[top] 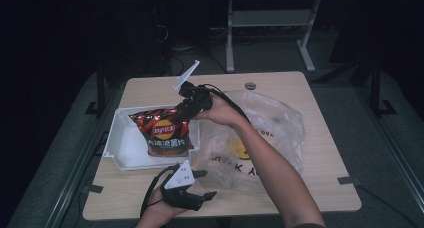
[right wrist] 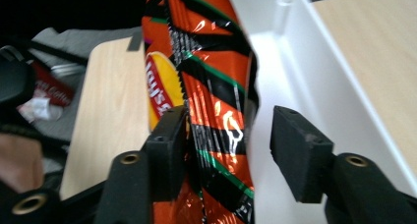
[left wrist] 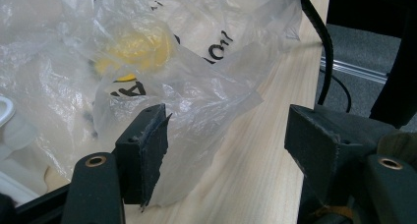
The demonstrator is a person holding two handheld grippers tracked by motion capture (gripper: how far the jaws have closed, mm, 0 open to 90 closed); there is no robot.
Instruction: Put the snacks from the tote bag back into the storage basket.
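A red and black chip bag (top: 162, 130) lies in a white tray (top: 122, 148) on the left of the table. My right gripper (top: 187, 105) reaches over the tray's far right corner at the bag's top end. In the right gripper view the chip bag (right wrist: 211, 86) stands between the jaws of this gripper (right wrist: 228, 135); one pad touches it, the other stands off, so it is open. My left gripper (top: 207, 184) rests open near the front edge, at the rim of a clear plastic bag (top: 270, 123). The plastic bag (left wrist: 162, 62) holds something yellow (left wrist: 133, 49) ahead of the left gripper (left wrist: 226, 130).
The light wooden table (top: 320, 188) ends close to the left gripper at the front. A small round disc (top: 250, 85) sits near the far edge. A black cable (left wrist: 327, 47) hangs off the table's side. Dark floor and a metal frame (top: 270, 23) lie beyond.
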